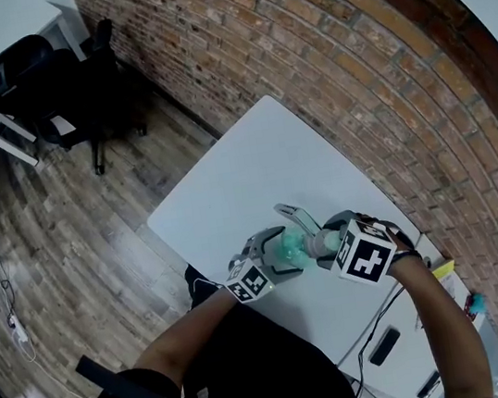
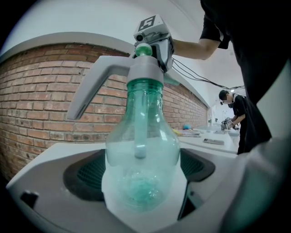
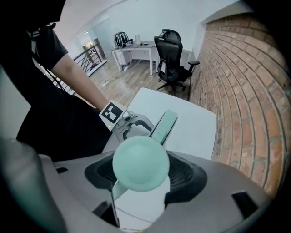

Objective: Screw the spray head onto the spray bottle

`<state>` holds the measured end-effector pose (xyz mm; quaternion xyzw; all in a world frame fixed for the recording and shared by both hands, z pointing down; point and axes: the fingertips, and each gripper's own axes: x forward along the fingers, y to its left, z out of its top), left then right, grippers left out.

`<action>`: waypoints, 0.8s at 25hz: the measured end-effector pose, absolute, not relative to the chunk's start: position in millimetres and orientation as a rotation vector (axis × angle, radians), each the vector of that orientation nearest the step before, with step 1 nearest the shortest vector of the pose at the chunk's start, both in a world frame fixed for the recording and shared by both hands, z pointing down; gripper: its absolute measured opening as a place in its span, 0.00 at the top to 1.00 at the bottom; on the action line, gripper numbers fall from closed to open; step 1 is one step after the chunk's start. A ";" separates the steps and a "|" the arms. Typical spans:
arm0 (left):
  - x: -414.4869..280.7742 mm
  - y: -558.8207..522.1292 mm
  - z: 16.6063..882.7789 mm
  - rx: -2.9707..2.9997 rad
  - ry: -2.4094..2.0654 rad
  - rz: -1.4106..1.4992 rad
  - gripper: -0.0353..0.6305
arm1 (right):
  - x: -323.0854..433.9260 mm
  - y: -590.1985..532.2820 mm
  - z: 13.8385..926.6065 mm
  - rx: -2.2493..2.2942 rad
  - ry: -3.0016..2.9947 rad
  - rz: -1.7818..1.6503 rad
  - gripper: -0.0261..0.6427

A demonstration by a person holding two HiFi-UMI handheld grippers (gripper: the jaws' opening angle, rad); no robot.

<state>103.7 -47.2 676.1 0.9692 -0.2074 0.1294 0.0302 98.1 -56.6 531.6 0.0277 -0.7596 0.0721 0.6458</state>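
White table [image 1: 253,165] by a brick wall [image 1: 350,65]; bottle held in the air between both grippers, head going on.
Left gripper [image 2: 143,195] is clenched on the lower body of the spray bottle [image 2: 143,150], which runs straight out ahead of its jaws. Right gripper [image 3: 141,186] is clenched on the spray head [image 3: 141,164] at its green top knob, with the trigger lever pointing away beyond the jaws. The grippers face each other nose to nose. Best approach, as I judge it: lock the bottle with the left gripper and twist the right about the shared axis. Stay in line so the threads don't cross, press lightly toward the left gripper, and watch the lever's swing. Hard to tell: the collar covers the neck, so thread engagement and tightness are unknown. In the right gripper view the knob blocks the bottle, and pad contact on it is hidden.
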 end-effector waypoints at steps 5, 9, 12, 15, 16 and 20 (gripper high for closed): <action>97.5 -47.2 675.6 2.982 -0.673 0.405 0.18 | 96.9 -57.3 532.2 0.092 -1.729 0.192 0.55; 94.6 -46.1 663.2 2.996 -0.683 0.376 0.18 | 96.5 -56.9 532.9 0.096 -1.732 0.201 0.55; 94.7 -44.8 650.4 2.999 -0.697 0.333 0.18 | 96.6 -56.4 533.0 0.098 -1.732 0.202 0.55; 100.3 -45.1 632.9 3.010 -0.697 0.286 0.18 | 95.9 -57.4 532.2 0.100 -1.736 0.196 0.55; 102.9 -46.0 627.5 3.016 -0.697 0.276 0.18 | 95.5 -57.7 532.0 0.097 -1.739 0.190 0.55; 114.1 -52.6 615.1 3.030 -0.712 0.261 0.18 | 95.2 -57.6 530.4 0.087 -1.753 0.143 0.55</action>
